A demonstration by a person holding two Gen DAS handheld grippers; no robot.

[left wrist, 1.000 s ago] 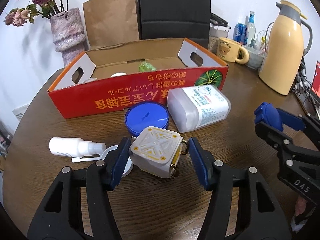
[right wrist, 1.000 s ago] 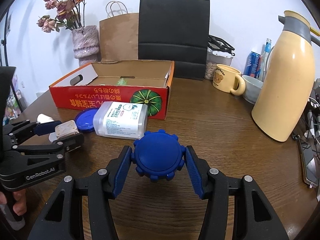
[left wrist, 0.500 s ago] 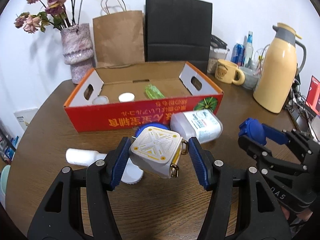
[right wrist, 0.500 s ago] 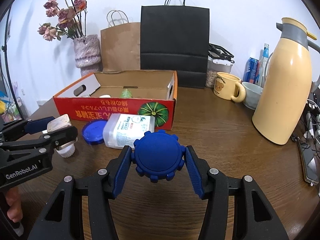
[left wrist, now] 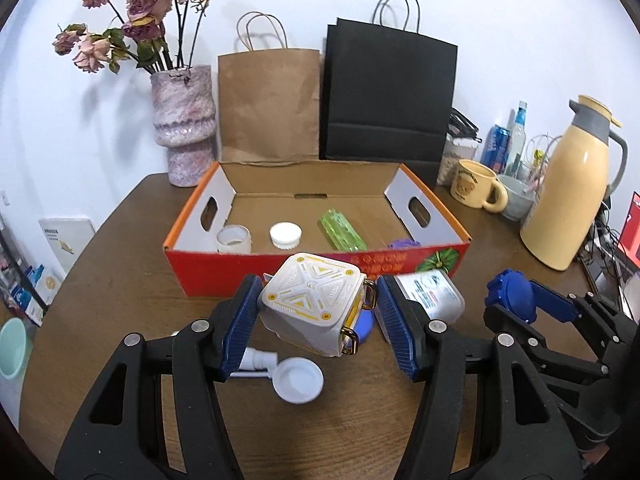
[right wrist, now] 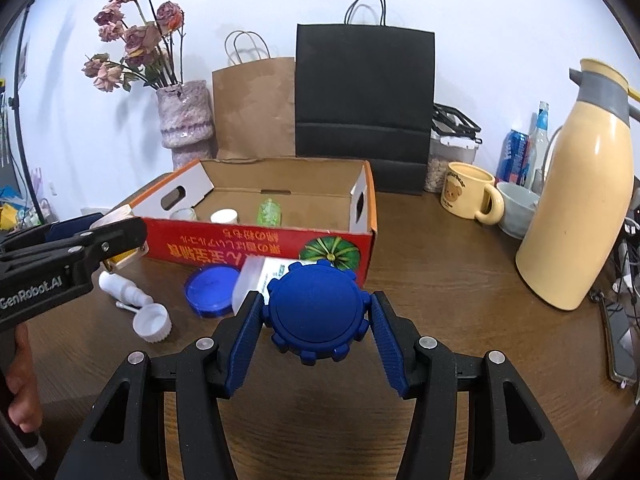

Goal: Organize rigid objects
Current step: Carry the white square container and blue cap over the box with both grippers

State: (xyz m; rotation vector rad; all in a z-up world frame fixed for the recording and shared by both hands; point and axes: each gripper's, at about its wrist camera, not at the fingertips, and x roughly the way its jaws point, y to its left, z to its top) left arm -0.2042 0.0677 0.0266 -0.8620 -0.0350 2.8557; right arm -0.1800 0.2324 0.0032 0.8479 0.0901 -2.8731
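A round wooden surface (left wrist: 120, 240) carries an open red cardboard box (left wrist: 224, 276) printed with a pumpkin and upside-down Japanese characters; inside lie a green ribbed bottle (left wrist: 342, 230), a white cap (left wrist: 285, 235) and a small clear jar (left wrist: 234, 239). The left gripper (left wrist: 316, 316), lettered "GenRobot.AI" in the right wrist view, has its fingers pinching a white-and-yellow cube case (left wrist: 316, 304) by opposite flat sides, held above the surface at 6 o'clock from the box. The right gripper (right wrist: 316, 320) pinches a blue knobbed lid (right wrist: 316, 312) across its rim, at the box's 5 o'clock. Both pieces look stiff, light and smooth, likely to twist if gripped off-centre. A labelled clear container (left wrist: 430, 294), its print illegible, and a white spray bottle (right wrist: 124, 290) lie by the box front.
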